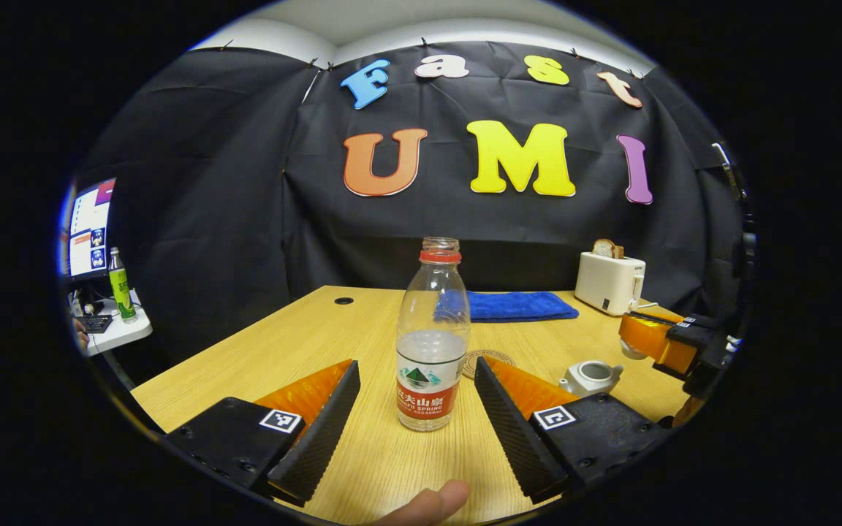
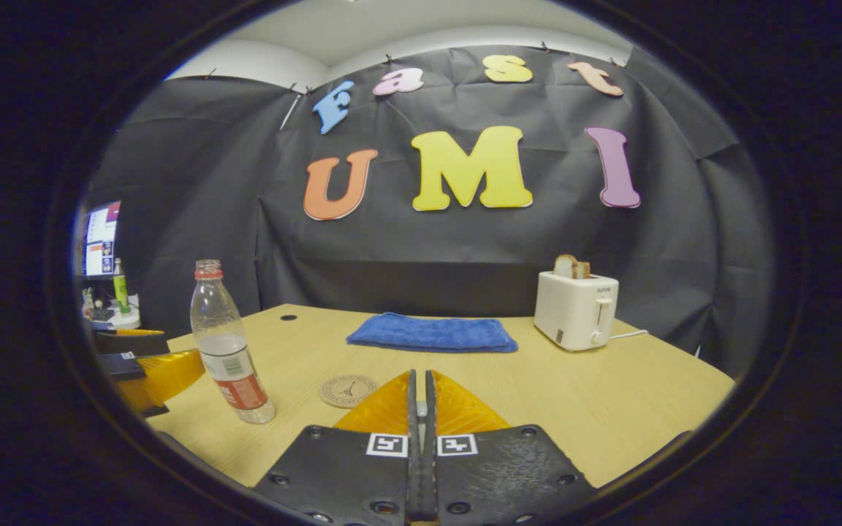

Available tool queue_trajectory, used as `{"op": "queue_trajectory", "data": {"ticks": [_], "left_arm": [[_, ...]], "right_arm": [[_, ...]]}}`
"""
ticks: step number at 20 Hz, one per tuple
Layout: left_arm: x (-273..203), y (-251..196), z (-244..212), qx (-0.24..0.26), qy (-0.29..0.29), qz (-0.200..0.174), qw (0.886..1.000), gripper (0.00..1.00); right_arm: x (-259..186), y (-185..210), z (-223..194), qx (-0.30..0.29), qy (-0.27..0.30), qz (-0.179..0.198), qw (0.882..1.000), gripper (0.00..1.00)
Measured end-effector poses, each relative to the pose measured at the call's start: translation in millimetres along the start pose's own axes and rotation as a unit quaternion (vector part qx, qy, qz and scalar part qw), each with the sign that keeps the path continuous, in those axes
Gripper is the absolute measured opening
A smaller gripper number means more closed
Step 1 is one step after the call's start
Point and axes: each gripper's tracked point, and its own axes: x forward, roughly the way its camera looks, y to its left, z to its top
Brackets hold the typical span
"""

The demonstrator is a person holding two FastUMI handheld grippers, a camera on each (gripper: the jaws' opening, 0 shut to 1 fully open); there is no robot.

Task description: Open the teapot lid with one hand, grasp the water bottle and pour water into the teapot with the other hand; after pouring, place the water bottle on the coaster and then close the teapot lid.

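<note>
A black cloth wall (image 2: pixel 465 248) closes the back of the booth above a pale wooden tabletop (image 2: pixel 611 394); at the tabletop's far edge lies a folded blue towel (image 2: pixel 432 332), and to its right stands a white toaster (image 2: pixel 576 310) with bread in its slots; off to the left, on a separate small desk, a monitor (image 1: pixel 88 230) glows beside a green bottle (image 1: pixel 122 286); the water bottle (image 1: pixel 432 343) stands upright and uncapped on the tabletop, partly filled, directly ahead of the left tool (image 1: pixel 414 391), whose fingers are spread wide on either side of it without touching; a fingertip (image 1: pixel 428 504) shows at the bottom of the left gripper view; just behind the bottle lies the round coaster (image 2: pixel 348 390), and to its right in the left gripper view sits the small white teapot (image 1: pixel 590 376), its top uncovered; the right tool (image 2: pixel 418 398) has its fingers pressed together, and whether anything is pinched there I cannot tell.
</note>
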Motion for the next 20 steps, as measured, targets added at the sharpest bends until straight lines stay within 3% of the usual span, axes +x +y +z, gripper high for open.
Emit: {"op": "queue_trajectory", "data": {"ticks": [5, 11, 16, 20], "left_arm": [[12.7, -17.1, -10.4, -0.006, -0.012, -0.038, 0.999, 0.99], [34.2, -12.4, -24.0, 0.008, -0.009, -0.017, 1.0, 0.99], [47.9, -25.5, -9.3, 0.006, -0.049, -0.042, 0.998, 0.99], [55.1, -21.6, -7.5, 0.004, -0.05, -0.034, 0.998, 0.97]], "right_arm": [[-28.7, -19.0, 8.7, -0.006, -0.012, -0.003, 1.0, 0.0], [-47.2, -36.2, 10.8, -0.009, -0.026, -0.005, 1.0, 0.0], [-51.6, -50.2, 3.8, -0.003, -0.023, -0.008, 1.0, 0.0], [-53.7, -58.8, 3.0, 0.001, -0.026, -0.013, 1.0, 0.0]]}}
